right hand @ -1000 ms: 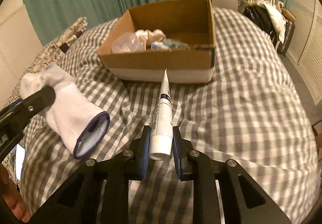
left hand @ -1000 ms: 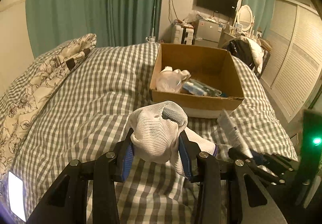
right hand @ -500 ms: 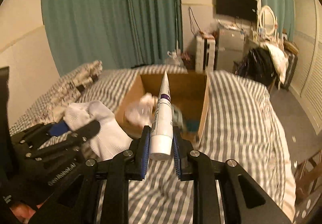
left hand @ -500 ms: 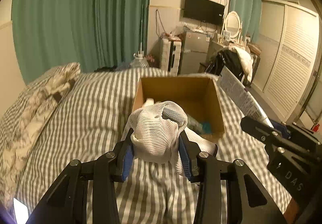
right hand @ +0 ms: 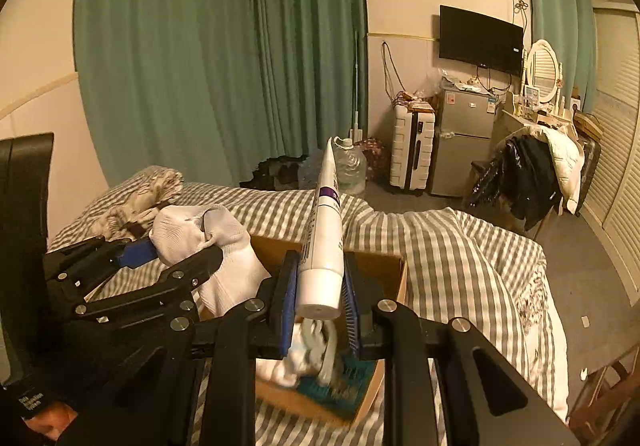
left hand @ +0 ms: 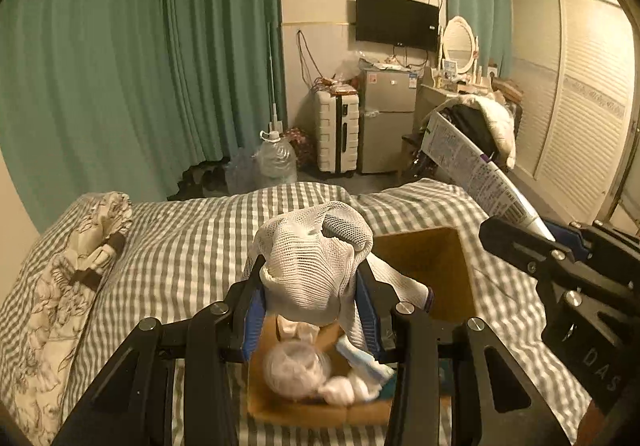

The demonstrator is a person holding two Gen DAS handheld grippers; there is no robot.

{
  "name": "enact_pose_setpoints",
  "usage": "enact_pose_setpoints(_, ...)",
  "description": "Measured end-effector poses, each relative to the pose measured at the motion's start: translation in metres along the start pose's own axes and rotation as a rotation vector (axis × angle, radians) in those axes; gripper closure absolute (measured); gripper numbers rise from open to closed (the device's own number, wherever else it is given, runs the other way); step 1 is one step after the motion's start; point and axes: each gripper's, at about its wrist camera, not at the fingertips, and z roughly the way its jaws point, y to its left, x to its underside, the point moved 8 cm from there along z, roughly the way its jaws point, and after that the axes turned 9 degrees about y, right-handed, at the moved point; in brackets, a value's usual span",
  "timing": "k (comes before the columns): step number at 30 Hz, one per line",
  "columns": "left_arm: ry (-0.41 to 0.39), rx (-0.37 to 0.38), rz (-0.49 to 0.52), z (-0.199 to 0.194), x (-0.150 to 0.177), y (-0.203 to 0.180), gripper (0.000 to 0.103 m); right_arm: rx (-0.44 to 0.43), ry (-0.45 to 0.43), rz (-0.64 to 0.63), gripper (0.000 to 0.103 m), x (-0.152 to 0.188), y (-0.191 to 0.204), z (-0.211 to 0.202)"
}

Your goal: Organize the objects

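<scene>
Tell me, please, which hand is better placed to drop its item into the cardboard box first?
Probably the left: its tongs hold the white sock above the cardboard box. The right tongs hold the tube pointing up, over the box's side.

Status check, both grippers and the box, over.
Left gripper shut on white mesh sock. Right gripper shut on white plastic tube. Both over open cardboard box. Nothing in the way.
</scene>
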Motion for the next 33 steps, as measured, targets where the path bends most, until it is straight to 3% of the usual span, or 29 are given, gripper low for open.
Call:
enact_pose_setpoints(4,0.034,0.015,0.004,0.036,0.006,-0.003,0.062,0.011,0.036,0.014,0.083,-0.005,-0.013,0.042)
enact_pose_setpoints(12,0.074,0.036,0.012,0.083,0.025,-0.012,0.060,0.003,0.109,0.047,0.083,0.020,-0.031,0.101)
enact_pose_setpoints(15,0.074,0.046,0.025,0.085,0.025,-0.015,0.051,0.008,0.122,0.046,0.082,0.021,-0.037,0.108)
enact_pose_setpoints(16,0.075,0.049,0.025,0.084,0.025,-0.015,0.048,0.015,0.113,0.050,0.076,0.018,-0.039,0.107)
enact_pose_setpoints(17,0.077,0.048,0.019,0.081,0.025,-0.013,0.039,0.026,0.101,0.058,0.068,0.015,-0.041,0.102)
enact_pose_setpoints(19,0.059,0.037,0.001,0.070,0.021,-0.009,0.021,0.033,0.076,0.070,0.042,0.011,-0.043,0.092)
enact_pose_setpoints(20,0.039,0.031,-0.012,0.061,0.019,-0.006,0.015,0.037,0.058,0.078,0.041,0.009,-0.044,0.083)
enact_pose_setpoints(26,-0.058,0.033,-0.055,-0.004,-0.003,0.008,0.004,0.081,-0.002,0.069,0.037,-0.007,-0.040,0.027)
enact_pose_setpoints(33,-0.207,0.023,-0.022,-0.100,-0.020,0.011,0.000,0.125,-0.119,0.041,0.020,-0.026,-0.025,-0.065)
